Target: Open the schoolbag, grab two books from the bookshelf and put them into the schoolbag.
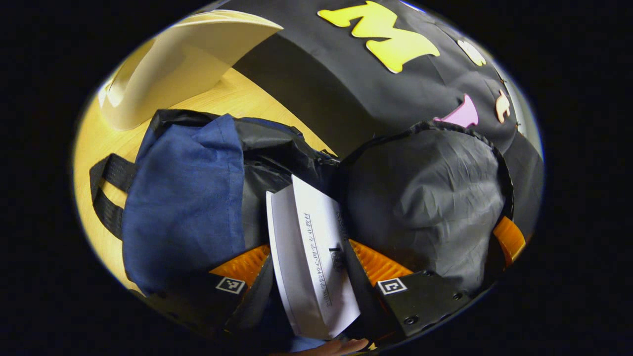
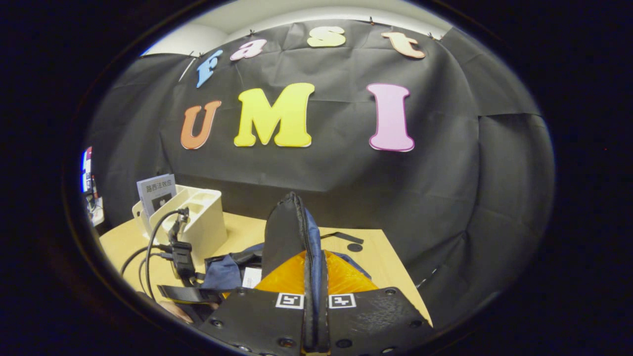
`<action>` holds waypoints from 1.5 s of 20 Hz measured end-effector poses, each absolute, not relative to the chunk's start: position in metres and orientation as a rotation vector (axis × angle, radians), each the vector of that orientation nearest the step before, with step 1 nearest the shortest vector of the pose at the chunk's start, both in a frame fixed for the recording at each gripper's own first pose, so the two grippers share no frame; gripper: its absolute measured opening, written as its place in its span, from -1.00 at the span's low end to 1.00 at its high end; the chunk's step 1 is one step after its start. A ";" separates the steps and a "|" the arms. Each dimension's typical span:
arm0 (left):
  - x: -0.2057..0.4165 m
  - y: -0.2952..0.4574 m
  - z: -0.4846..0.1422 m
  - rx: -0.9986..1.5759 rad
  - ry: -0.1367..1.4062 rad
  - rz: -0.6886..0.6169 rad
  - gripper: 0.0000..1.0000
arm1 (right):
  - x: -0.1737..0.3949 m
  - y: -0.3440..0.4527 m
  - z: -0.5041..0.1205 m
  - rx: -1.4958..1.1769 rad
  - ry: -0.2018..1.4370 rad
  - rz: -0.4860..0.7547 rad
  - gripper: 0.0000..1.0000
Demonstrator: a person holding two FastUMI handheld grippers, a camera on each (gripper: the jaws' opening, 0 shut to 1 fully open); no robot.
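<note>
The schoolbag (image 1: pixel 183 198), blue outside with a black lining, lies open on the wooden table. My left gripper (image 1: pixel 310 262) is shut on a white book (image 1: pixel 316 247) that stands tilted in the bag's mouth. To its right the bag's black flap (image 1: pixel 425 198) is lifted. In the right gripper view my right gripper (image 2: pixel 315 267) is shut on that flap's zipped edge (image 2: pixel 287 232) and holds it upright. The left gripper (image 2: pixel 180 257) with its cables is at the lower left there. A white bookshelf (image 2: pixel 198 217) stands behind with a grey book (image 2: pixel 156 193) in it.
The bookshelf (image 1: pixel 168 64) stands at the far left of the table (image 1: pixel 237 99), close behind the bag. Black bag straps (image 1: pixel 109 193) trail over the table on the left. The black cloth wall closes off the back and right.
</note>
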State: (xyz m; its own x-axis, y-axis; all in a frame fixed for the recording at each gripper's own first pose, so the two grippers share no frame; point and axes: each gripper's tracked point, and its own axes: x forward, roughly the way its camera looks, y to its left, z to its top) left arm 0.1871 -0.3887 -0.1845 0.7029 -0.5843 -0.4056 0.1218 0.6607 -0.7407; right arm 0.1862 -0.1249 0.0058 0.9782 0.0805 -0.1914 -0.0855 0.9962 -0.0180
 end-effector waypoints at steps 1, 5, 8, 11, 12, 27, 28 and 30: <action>0.183 -0.386 -0.186 -0.728 0.696 -0.444 0.65 | 0.186 -0.126 0.005 -0.024 0.195 0.079 -0.93; 0.170 -0.360 -0.184 -0.583 0.705 -0.449 0.67 | 0.182 -0.129 0.004 -0.027 0.193 0.063 -0.92; 0.161 -0.331 -0.185 -0.463 0.678 -0.427 0.72 | 0.181 -0.125 0.001 -0.036 0.191 0.056 -0.93; 0.147 -0.309 -0.179 -0.394 0.656 -0.434 0.72 | 0.182 -0.122 -0.004 -0.060 0.191 0.038 -0.93; 0.140 -0.300 -0.179 -0.382 0.661 -0.439 0.71 | 0.182 -0.123 -0.006 -0.071 0.192 0.029 -0.93; 0.130 -0.083 -0.047 -0.050 0.284 -0.131 0.71 | 0.193 -0.110 -0.018 -0.103 0.222 0.006 -0.92; 0.133 -0.073 -0.041 -0.050 0.283 -0.114 0.75 | 0.193 -0.111 -0.019 -0.100 0.224 0.004 -0.92; 0.141 -0.054 -0.028 -0.062 0.274 -0.089 0.83 | 0.195 -0.113 -0.020 -0.087 0.225 -0.002 -0.92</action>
State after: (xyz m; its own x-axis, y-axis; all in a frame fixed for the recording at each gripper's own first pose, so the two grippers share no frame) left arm 0.1414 -0.0539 -0.0275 0.9589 -0.0964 -0.2668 0.0796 0.9941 -0.0731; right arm 0.1948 -0.1127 -0.0199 0.9748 -0.0115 -0.2229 -0.0080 0.9962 -0.0863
